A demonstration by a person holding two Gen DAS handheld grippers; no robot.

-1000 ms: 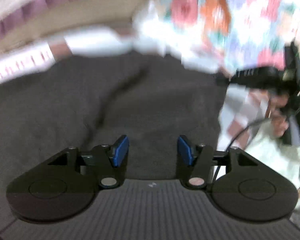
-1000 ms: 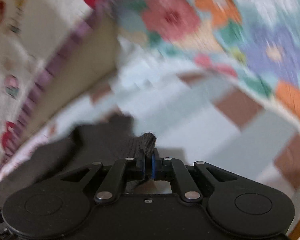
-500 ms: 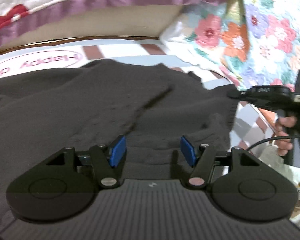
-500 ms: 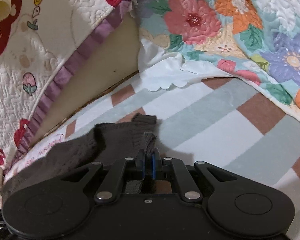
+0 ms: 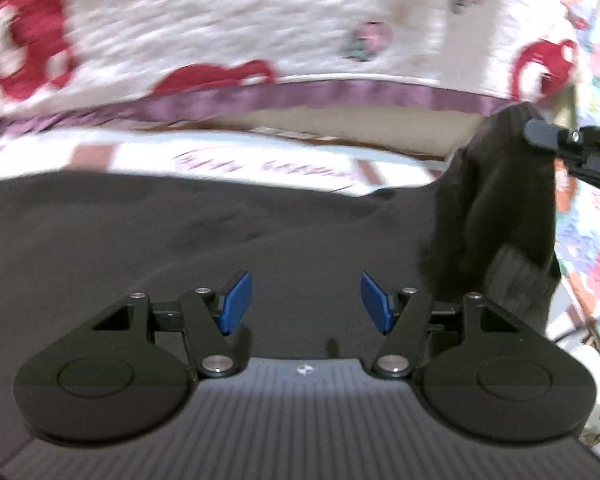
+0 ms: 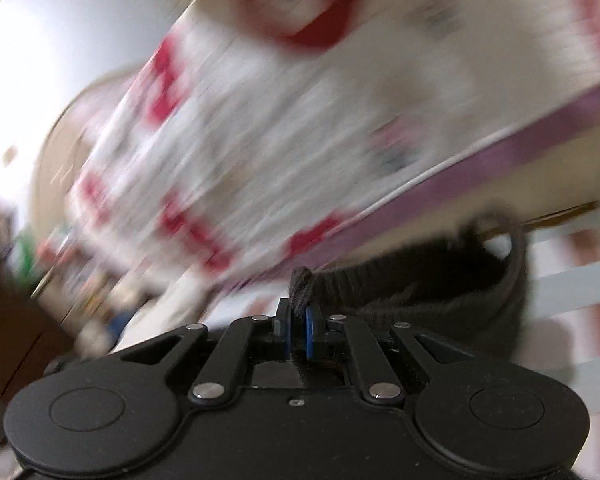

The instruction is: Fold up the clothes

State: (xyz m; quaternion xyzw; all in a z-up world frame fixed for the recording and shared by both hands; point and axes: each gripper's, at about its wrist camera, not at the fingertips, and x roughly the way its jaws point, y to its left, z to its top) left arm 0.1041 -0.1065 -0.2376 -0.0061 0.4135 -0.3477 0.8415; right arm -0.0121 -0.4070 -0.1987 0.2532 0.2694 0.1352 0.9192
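Note:
A dark grey knit sweater [image 5: 180, 232] lies spread on the checked bed sheet [image 5: 148, 156] in the left wrist view. My left gripper [image 5: 306, 300] hovers just over its near part, open, blue pads apart with nothing between them. At the right, one sweater sleeve [image 5: 496, 200] is lifted into the air by my right gripper [image 5: 540, 136]. In the right wrist view my right gripper [image 6: 298, 330] is shut on the ribbed cuff [image 6: 302, 286] of that sleeve, which hangs to the right as a dark loop [image 6: 480, 280].
A white quilt with red prints and a purple border [image 5: 260, 96] rises behind the sheet. A floral quilt [image 5: 596, 200] lies along the right edge. The right wrist view is blurred; a white wall [image 6: 60, 40] and brown furniture [image 6: 4, 320] show at the left.
My right gripper has lifted the sleeve cuff off the bed and swung up and leftward. The left gripper has moved forward over the sweater and stayed open.

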